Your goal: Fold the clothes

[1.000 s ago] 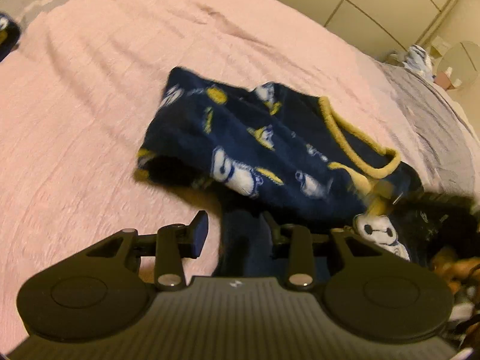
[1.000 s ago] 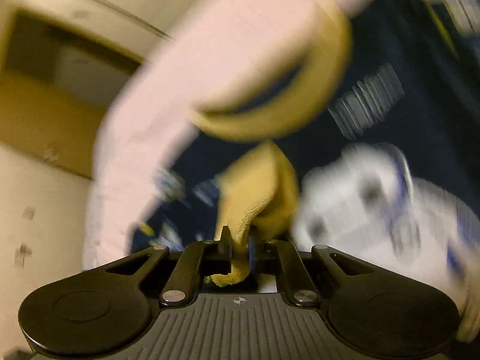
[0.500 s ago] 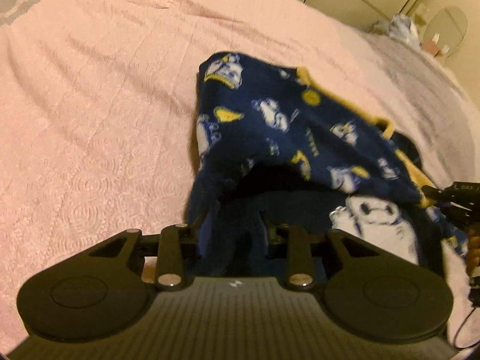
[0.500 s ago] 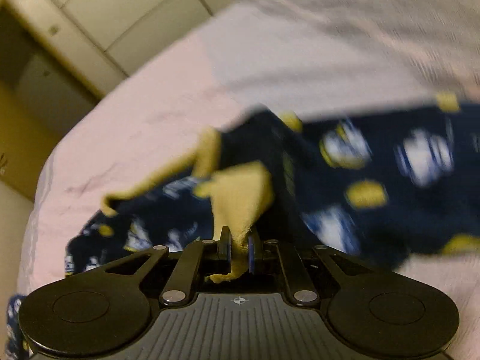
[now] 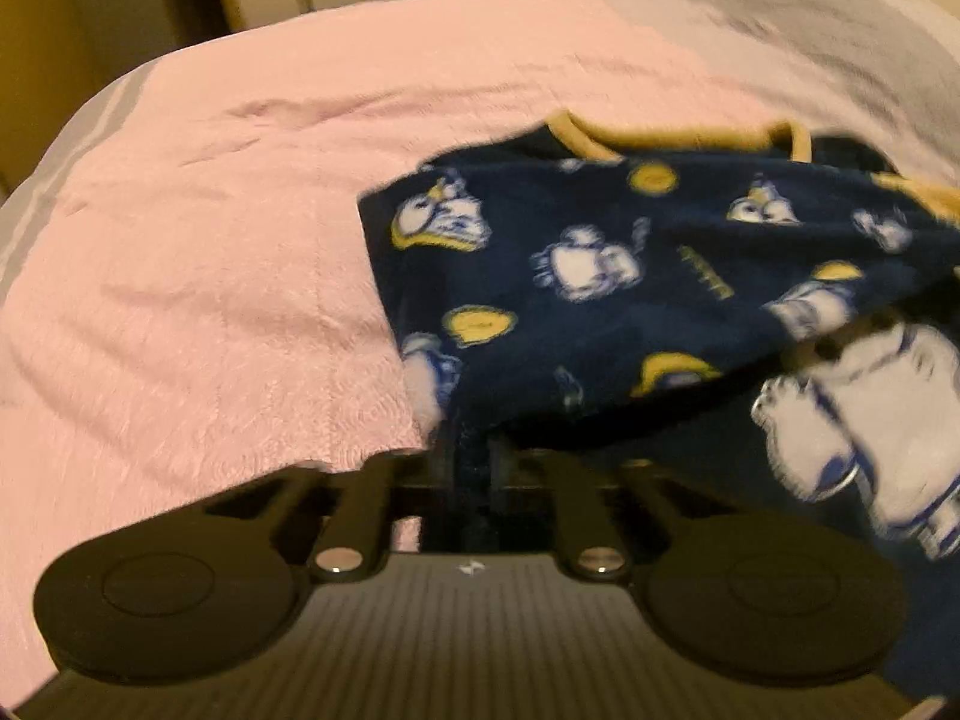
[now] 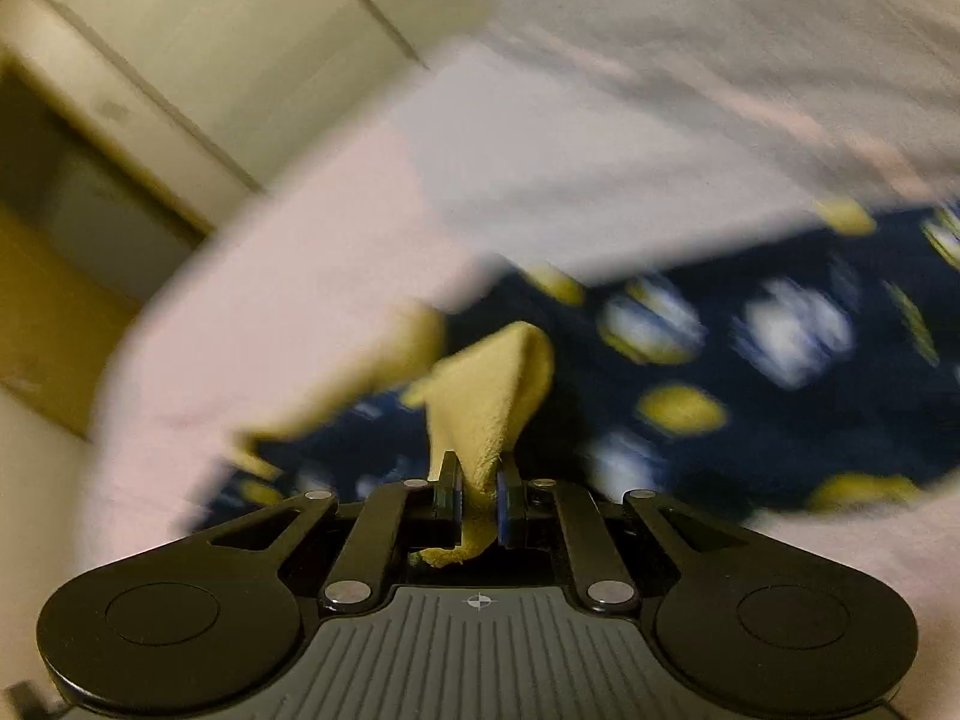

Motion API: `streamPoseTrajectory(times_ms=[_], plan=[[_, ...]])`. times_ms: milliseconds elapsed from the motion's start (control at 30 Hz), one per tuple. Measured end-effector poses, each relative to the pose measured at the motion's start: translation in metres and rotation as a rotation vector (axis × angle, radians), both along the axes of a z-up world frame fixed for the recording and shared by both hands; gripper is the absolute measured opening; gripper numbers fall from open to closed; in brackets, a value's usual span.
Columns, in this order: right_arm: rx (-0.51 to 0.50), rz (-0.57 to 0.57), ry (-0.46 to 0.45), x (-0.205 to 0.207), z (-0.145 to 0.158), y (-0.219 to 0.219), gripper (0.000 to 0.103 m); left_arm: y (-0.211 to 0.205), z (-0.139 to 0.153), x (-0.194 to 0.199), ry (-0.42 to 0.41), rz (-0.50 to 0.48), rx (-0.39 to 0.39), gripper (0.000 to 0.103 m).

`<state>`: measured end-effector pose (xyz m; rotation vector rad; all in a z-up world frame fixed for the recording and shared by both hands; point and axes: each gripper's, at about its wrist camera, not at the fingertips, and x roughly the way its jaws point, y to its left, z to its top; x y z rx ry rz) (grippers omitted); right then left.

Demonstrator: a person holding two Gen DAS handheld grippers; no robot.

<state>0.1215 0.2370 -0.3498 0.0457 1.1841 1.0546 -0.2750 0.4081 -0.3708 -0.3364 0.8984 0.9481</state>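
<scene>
A navy fleece garment (image 5: 600,276) with white and yellow cartoon prints and yellow trim lies rumpled on the pink bedspread (image 5: 210,270). In the left wrist view my left gripper (image 5: 469,456) sits at its near left corner. Its jaws are closing, with a navy fold pinched between them. In the right wrist view, which is blurred, my right gripper (image 6: 478,480) is shut on a yellow trim piece (image 6: 492,396) of the same garment (image 6: 750,420). That piece stands up in a peak from the pads.
A grey blanket (image 5: 810,18) covers the far right of the bed. Pale cupboard doors (image 6: 180,60) and a dark wooden frame stand beyond the bed's edge. Bare pink bedspread stretches left of the garment.
My left gripper has moved in on the garment's corner and its jaws have narrowed around the navy fabric. The right gripper has swung sideways, still holding the yellow trim.
</scene>
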Motion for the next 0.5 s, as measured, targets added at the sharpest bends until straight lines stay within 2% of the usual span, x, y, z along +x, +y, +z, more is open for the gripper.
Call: streamPoseTrajectory(times_ms=[100,133,200,267,333,400,467,500], plan=[[0.047,-0.012,0.031,0.003,-0.003,-0.010,0.009,-0.002,0.003,-0.009,-0.003,-0.012,0.017,0.008],[0.070,0.009,0.004,-0.001,0.001,-0.013,0.009,-0.002,0.001,-0.010,0.006,-0.017,0.013,0.008],[0.012,0.030,-0.056,-0.006,-0.005,-0.010,0.009,-0.003,-0.003,-0.012,0.026,-0.025,0.006,0.009],[-0.037,0.022,-0.057,-0.007,-0.020,-0.006,0.009,-0.004,-0.007,-0.009,0.048,-0.038,0.008,0.010],[-0.058,0.015,-0.079,-0.009,-0.027,-0.003,0.009,-0.006,-0.005,-0.005,0.066,-0.060,0.021,0.010],[-0.025,0.016,-0.120,-0.013,-0.021,-0.003,0.009,-0.007,-0.005,-0.003,0.079,-0.071,0.018,0.013],[-0.031,0.020,-0.143,-0.016,-0.019,-0.005,0.012,-0.006,-0.003,-0.006,0.080,-0.063,-0.004,0.016],[-0.067,0.023,-0.163,-0.016,-0.018,-0.004,0.020,-0.006,0.000,-0.008,0.075,-0.052,-0.015,0.016]])
